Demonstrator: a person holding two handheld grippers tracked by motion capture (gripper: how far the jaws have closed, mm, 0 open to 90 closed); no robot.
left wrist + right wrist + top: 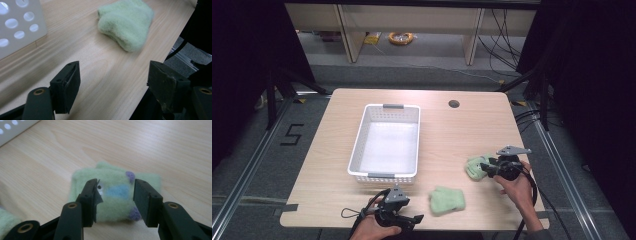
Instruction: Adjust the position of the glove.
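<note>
Green fuzzy sock [112,195] sits between right tool [115,195] jaws, unclamped, lined up for pickup; left tool [113,85] wide apart, empty.

2 green socks [447,200], 1 basket [358,150]

Left hand [374,231] at six o'clock, gripping left gripper [418,219] level, nose toward three o'clock, grey plate up. Jaws wide apart, nothing between. Right hand [515,187] at four o'clock, forearm rising from the bottom edge, wrist bent inward. Right gripper [483,168] held level, aimed toward nine o'clock, grey plate on top. Jaws half parted; whether the pads press on anything cannot be told.
</note>
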